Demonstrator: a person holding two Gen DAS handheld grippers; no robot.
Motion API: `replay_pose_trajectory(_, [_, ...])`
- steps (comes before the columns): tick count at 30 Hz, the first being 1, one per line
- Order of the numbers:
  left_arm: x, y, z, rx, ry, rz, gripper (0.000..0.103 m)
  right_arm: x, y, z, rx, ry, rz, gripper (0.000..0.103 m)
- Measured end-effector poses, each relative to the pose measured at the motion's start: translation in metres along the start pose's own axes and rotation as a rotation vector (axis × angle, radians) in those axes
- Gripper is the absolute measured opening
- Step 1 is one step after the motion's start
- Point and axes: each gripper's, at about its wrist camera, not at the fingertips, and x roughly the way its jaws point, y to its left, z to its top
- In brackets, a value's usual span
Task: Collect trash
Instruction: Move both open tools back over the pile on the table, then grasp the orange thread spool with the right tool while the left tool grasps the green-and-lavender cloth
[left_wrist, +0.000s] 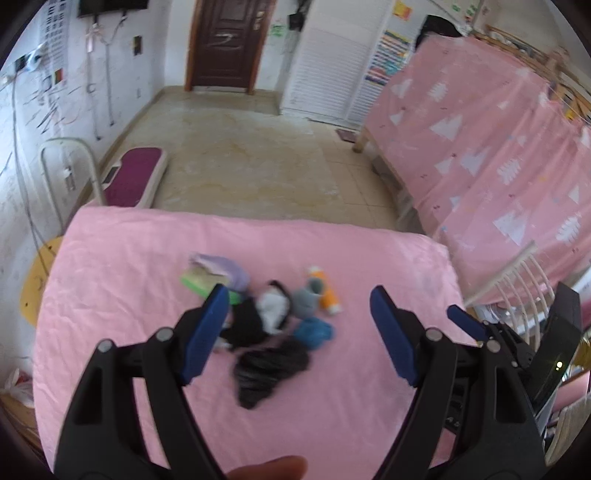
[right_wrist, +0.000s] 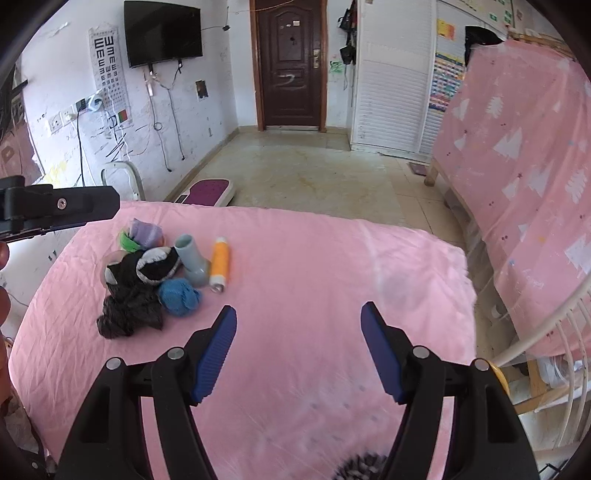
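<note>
A pile of trash lies on the pink-covered table (left_wrist: 129, 258) (right_wrist: 332, 266): a crumpled black plastic bag (left_wrist: 269, 371) (right_wrist: 127, 308), a blue wad (left_wrist: 314, 332) (right_wrist: 180, 291), an orange tube (left_wrist: 327, 291) (right_wrist: 219, 264), a grey piece (left_wrist: 308, 297) (right_wrist: 194, 260), a black-and-white wad (left_wrist: 273, 306) (right_wrist: 157, 266), and purple and green scraps (left_wrist: 218, 273) (right_wrist: 142, 234). My left gripper (left_wrist: 299, 326) is open and empty, just above the pile. My right gripper (right_wrist: 299, 349) is open and empty, over bare cloth right of the pile; part of it shows in the left wrist view (left_wrist: 467, 323).
A bed draped in pink patterned cloth (left_wrist: 480, 140) (right_wrist: 524, 155) stands at the right. A white chair back (right_wrist: 546, 350) is at the table's right edge. A maroon scale (left_wrist: 133, 177) lies on the floor beyond the table. A dark blurred object (right_wrist: 360, 467) sits at the near edge.
</note>
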Motion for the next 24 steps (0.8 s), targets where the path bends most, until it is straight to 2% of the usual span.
replay_pose_trajectory(10, [0.027, 0.051, 0.013, -0.094, 0.066, 0.095, 0.075, 0.032, 0.026, 0.022, -0.068, 0.014, 0.025, 0.058])
replay_pose_trajectory(14, [0.041, 0.057, 0.016, -0.116, 0.096, 0.112, 0.075, 0.044, 0.032, 0.03, -0.082, 0.032, 0.054, 0.047])
replay_pose_trajectory(19, [0.057, 0.064, 0.017, -0.137, 0.132, 0.129, 0.08, 0.058, 0.04, 0.036, -0.101, 0.051, 0.09, 0.038])
replay_pose_trajectory(24, [0.072, 0.069, 0.017, -0.152, 0.167, 0.122, 0.08, 0.071, 0.045, 0.036, -0.105, 0.072, 0.117, 0.029])
